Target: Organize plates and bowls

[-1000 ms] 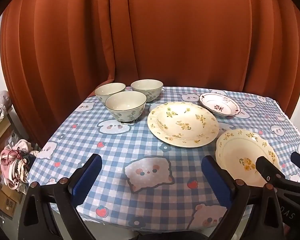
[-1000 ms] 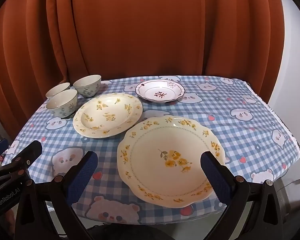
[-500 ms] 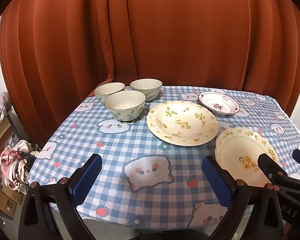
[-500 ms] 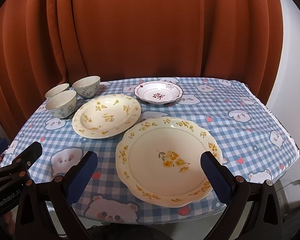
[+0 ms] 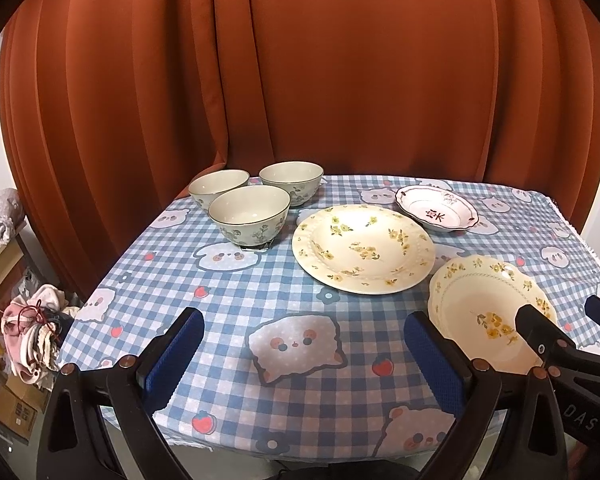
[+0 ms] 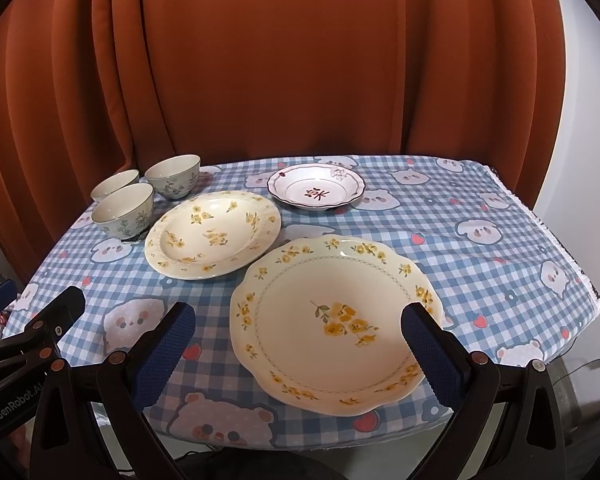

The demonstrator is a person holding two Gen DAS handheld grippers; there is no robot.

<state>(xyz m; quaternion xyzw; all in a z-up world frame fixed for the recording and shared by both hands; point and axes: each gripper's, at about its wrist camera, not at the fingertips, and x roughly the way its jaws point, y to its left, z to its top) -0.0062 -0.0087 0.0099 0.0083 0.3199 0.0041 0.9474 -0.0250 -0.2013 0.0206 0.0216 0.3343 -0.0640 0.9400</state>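
Observation:
Three pale floral bowls (image 5: 251,215) stand close together at the table's back left. A round cream plate with yellow flowers (image 5: 363,248) lies mid-table. A small white dish with a red rim (image 5: 437,208) lies behind it. A scalloped cream plate (image 6: 334,322) lies at the front right. My left gripper (image 5: 302,354) is open and empty, above the front edge. My right gripper (image 6: 296,344) is open and empty, its fingers to either side of the scalloped plate, raised above it.
The table (image 5: 220,304) has a blue checked cloth with bear prints. An orange curtain (image 5: 340,80) hangs right behind it. A bundle of pink cloth (image 5: 32,332) and a shelf sit off the left edge. A white wall (image 6: 580,160) is at the right.
Both views have shifted slightly, as if both grippers rose and drew back a little. Nothing on the table has moved. Both grippers stay open.

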